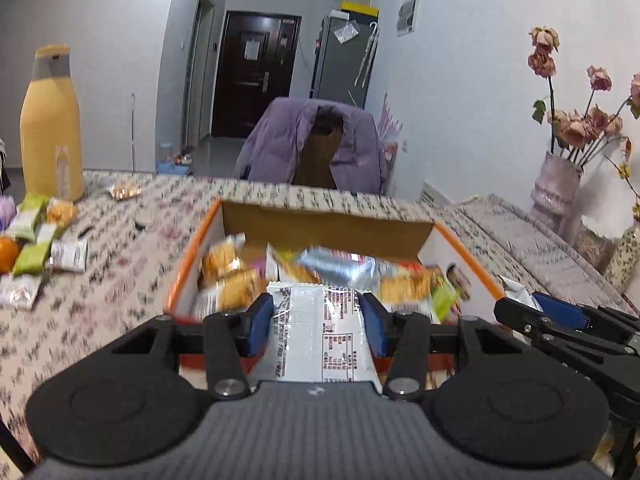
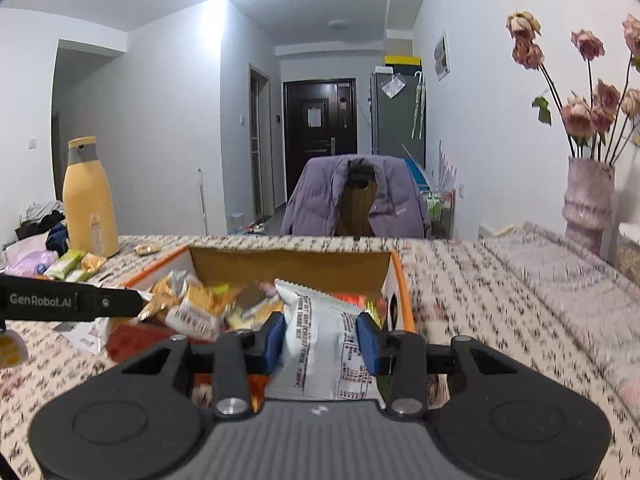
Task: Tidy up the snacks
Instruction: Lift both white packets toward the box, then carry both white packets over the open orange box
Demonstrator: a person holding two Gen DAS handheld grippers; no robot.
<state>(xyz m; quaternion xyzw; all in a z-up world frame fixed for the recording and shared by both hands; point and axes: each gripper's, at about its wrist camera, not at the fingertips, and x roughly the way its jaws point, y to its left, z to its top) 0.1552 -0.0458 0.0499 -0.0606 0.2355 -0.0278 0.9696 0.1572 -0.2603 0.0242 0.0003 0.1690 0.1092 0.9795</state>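
The left hand-held gripper [image 1: 318, 322] is clamped on a white snack packet [image 1: 316, 332], its blue pads [image 1: 260, 326] pressing both long edges of the wrapper. The packet is glossy white with rows of dark print and a crimped end, and it hangs over the near edge of the cardboard box [image 1: 328, 222]. The right hand-held gripper [image 2: 320, 338] grips a second white packet [image 2: 320, 344] in the same way, the wrapper puffed and creased between the blue pads [image 2: 366, 342], its serrated top edge tilted up above the box's near right corner. In the left wrist view the right hand-held gripper shows at the box's right side.

The box is open-topped, brown inside with an orange rim, and sits on the patterned counter [image 2: 500, 300]. Inside it lies a blurred heap of snacks [image 1: 304, 270]: orange cracker packs, a silver wrapper and a green one.

To the left, outside the box, loose green and white packets [image 1: 36, 248] lie on the counter near a tall yellow bottle [image 1: 50, 128], with an orange fruit [image 1: 7, 254] at the frame's edge. A vase of dried roses [image 2: 588, 204] stands far right.
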